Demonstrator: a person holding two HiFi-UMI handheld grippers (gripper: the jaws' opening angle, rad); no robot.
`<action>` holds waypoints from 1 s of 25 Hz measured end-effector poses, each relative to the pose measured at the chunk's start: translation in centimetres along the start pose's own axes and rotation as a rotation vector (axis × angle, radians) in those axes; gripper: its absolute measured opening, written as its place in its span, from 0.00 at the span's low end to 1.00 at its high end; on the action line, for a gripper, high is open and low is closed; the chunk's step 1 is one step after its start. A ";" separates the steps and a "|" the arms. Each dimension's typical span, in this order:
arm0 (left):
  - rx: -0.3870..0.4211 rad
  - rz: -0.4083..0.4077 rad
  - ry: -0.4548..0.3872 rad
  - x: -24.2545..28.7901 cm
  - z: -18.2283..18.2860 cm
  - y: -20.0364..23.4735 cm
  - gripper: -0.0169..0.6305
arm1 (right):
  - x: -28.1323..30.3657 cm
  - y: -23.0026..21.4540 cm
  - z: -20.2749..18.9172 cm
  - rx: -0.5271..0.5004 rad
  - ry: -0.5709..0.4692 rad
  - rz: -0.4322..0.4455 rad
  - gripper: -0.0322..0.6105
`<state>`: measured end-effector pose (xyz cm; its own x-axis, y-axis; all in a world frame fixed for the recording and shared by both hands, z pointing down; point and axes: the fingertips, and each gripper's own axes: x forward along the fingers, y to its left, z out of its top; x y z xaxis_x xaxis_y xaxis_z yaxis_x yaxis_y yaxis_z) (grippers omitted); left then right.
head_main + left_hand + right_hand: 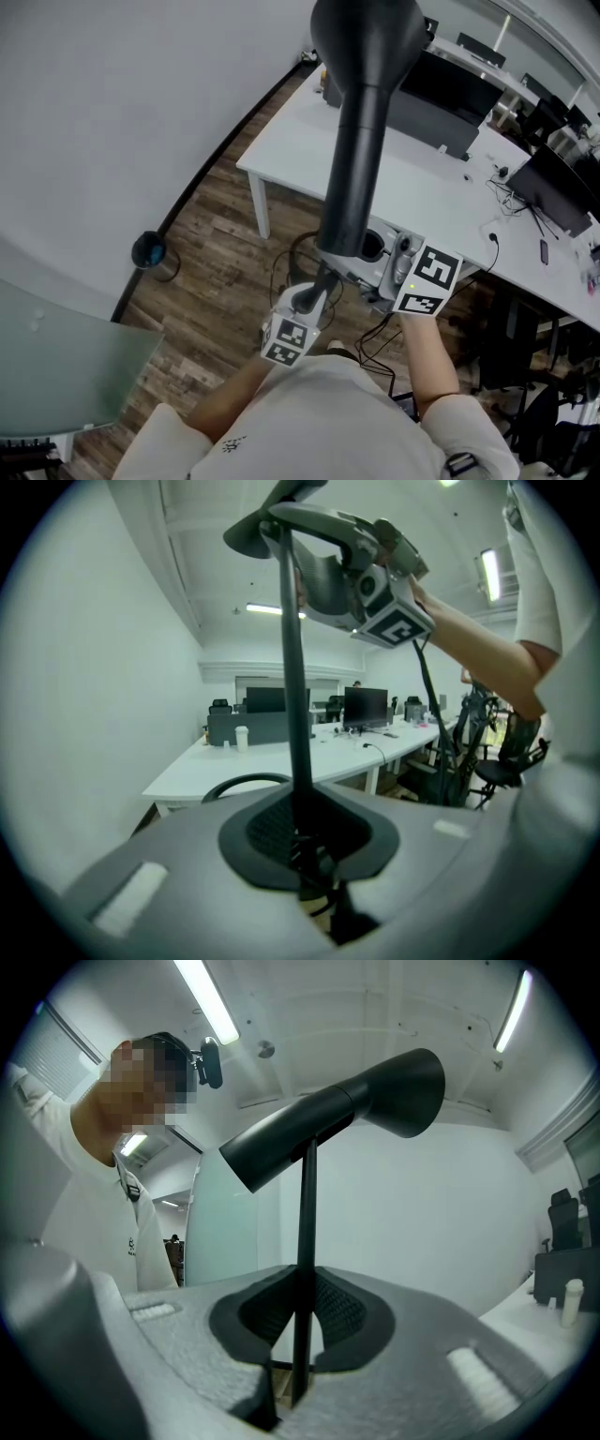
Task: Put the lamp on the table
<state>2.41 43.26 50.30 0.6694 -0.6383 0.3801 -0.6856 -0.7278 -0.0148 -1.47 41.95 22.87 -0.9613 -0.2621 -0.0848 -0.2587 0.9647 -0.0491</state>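
The black lamp (pixel 361 141) hangs in the air in front of me, its tube-shaped shade close to the head camera. My left gripper (pixel 314 298) is shut on the thin pole low down. My right gripper (pixel 370 267) is shut on the same pole higher up. In the left gripper view the pole (pixel 297 714) rises from between my left gripper's (pixel 305 855) jaws to the right gripper (pixel 375 583) above. In the right gripper view the pole (pixel 305 1241) stands between my right gripper's (pixel 298 1363) jaws, under the shade (pixel 337 1119). The white table (pixel 431 187) lies ahead and below.
Dark monitors (pixel 441 98) and cables (pixel 511 197) sit on the table's far side, and a white cup (pixel 242 739) stands near its end. A black bin (pixel 150 250) stands by the wall on the wood floor. A glass panel (pixel 56 366) is at lower left, and office chairs (pixel 502 752) at right.
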 end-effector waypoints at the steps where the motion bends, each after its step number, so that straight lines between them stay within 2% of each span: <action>1: 0.000 0.001 -0.001 -0.2 -0.1 0.2 0.08 | 0.2 0.1 0.0 -0.001 0.002 -0.001 0.12; 13: -0.001 0.015 -0.019 -1.4 0.0 1.6 0.08 | 1.9 0.3 -0.2 0.002 -0.004 -0.001 0.12; 25: -0.011 0.026 0.001 1.6 0.0 3.4 0.08 | 1.9 -3.4 -0.9 0.015 -0.005 0.021 0.12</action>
<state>1.15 39.77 50.85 0.6511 -0.6566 0.3807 -0.7057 -0.7083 -0.0147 -2.48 38.16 23.76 -0.9659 -0.2424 -0.0909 -0.2375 0.9694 -0.0621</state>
